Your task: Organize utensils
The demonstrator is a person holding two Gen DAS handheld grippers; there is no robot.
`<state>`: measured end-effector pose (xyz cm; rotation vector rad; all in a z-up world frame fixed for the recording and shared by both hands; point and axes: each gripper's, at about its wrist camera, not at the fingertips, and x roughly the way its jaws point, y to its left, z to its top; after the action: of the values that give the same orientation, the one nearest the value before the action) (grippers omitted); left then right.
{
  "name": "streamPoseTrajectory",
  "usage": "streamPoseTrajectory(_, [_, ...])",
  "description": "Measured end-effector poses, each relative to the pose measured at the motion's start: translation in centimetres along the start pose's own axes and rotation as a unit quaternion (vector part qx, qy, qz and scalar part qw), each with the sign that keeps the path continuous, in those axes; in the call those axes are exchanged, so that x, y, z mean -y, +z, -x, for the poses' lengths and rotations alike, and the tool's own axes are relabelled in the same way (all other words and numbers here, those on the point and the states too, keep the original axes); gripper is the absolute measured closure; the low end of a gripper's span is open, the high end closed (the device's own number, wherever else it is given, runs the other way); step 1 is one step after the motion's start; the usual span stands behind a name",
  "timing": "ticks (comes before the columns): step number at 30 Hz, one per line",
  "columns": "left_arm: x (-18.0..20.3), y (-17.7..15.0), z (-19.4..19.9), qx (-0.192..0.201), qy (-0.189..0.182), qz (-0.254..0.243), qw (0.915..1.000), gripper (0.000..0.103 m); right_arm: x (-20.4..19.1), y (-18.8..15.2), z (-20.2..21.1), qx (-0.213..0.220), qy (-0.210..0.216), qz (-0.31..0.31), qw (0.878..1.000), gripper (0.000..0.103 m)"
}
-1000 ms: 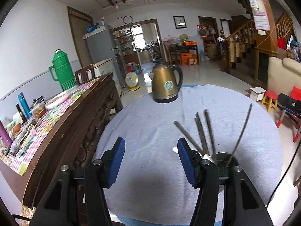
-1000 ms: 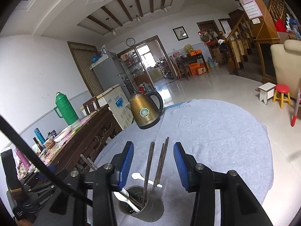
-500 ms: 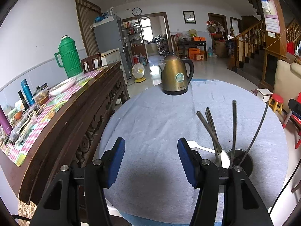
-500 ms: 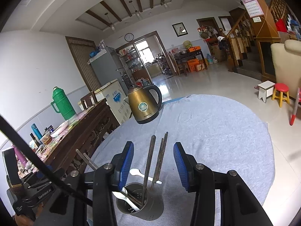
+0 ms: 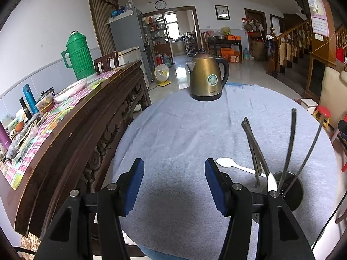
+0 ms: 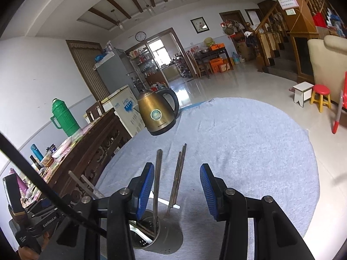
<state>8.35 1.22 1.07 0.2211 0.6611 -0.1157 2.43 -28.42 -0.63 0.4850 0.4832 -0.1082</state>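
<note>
Utensil holder is the reference: perforated metal cup standing upright on the round table under a grey-blue cloth, at the near edge. Chopsticks stand in it, dark, fanned out and leaning; left wrist view shows a crossed pair on its left side and two single sticks tilted right. White plastic spoon lies flat on the cloth just behind the holder, bowl pointing left; a second white spoon tip pokes out of the holder rim. Left gripper sits left of the holder, jaws roughly half apart, nothing between the blue pads, only bare cloth below. Right gripper hovers directly over the holder, jaws partly open, several chopsticks rising in the gap between the pads, one close beside the left pad; contact not clear, so no confirmed grip. Brass-coloured kettle stands well behind the holder at the far table edge. Wooden sideboard runs left of the table, green thermos on it.
</note>
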Motion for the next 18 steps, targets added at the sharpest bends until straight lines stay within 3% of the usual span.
streamPoseTrajectory(4, [-0.4,0.2,-1.4,-0.013,-0.006,0.009,0.9999,0.044,0.6,-0.1,-1.3,-0.015,-0.003,-0.008,1.000,0.056])
streamPoseTrajectory(9, [-1.9,0.3,-5.0,-0.052,-0.040,0.040,0.9970,0.044,1.8,-0.1,-4.1,-0.049,-0.001,-0.025,0.998,0.056])
streamPoseTrajectory(18, [-3.0,0.1,-14.1,-0.140,-0.132,0.096,0.9767,0.044,5.4,0.9,-15.1,-0.178,0.017,-0.051,0.983,0.056])
